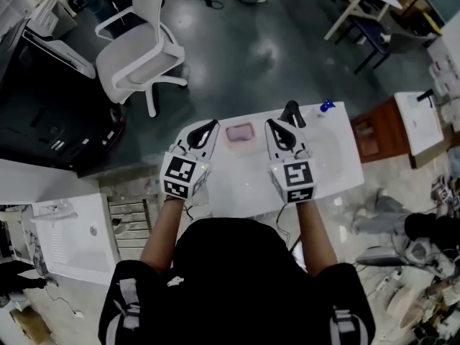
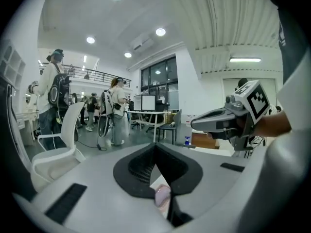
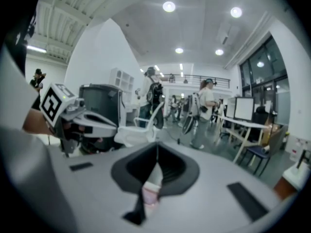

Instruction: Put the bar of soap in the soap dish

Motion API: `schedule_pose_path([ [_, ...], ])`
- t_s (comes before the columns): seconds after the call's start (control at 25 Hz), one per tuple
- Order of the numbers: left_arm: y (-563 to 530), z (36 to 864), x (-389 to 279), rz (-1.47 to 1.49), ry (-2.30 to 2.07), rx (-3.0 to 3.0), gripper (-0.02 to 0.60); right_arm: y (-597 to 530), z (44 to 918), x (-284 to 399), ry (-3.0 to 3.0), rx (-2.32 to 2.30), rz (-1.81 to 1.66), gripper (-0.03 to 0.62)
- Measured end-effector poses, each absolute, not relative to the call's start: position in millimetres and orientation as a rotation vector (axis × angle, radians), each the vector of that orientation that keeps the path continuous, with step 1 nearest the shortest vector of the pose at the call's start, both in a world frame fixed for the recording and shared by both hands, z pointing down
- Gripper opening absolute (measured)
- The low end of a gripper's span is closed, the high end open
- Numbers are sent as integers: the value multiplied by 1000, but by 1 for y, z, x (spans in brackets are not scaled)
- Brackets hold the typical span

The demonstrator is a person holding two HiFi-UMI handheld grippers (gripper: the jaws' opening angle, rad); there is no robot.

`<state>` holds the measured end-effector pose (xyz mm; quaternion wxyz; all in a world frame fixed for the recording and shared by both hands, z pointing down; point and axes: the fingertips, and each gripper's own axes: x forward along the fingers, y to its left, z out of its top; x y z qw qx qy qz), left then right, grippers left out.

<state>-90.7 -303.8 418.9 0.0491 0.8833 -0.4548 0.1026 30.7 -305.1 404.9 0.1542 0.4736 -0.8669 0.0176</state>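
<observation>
A pink bar of soap (image 1: 240, 131) lies in a clear soap dish (image 1: 251, 141) at the far middle of the white table (image 1: 334, 160). Both grippers hang above the table, one on either side of the dish, apart from it. My left gripper (image 1: 210, 126) is shut with nothing in it; in the left gripper view its jaws (image 2: 155, 152) meet, and the soap (image 2: 163, 196) shows below them. My right gripper (image 1: 274, 125) is likewise shut and empty; its tips (image 3: 156, 154) touch, with the soap (image 3: 149, 194) blurred underneath.
A small blue object (image 1: 327, 106) and a dark upright thing (image 1: 292, 111) stand at the table's far right. A white office chair (image 1: 140, 52) is beyond the table, a wooden cabinet (image 1: 377, 129) to its right. People stand in the room behind.
</observation>
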Motion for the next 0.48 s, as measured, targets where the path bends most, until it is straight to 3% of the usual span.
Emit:
schedule_pose_path([
  [0.48, -287, 336, -106, 128, -1567, 2752, 25, -303, 334, 35, -2568, 1458, -103, 35],
])
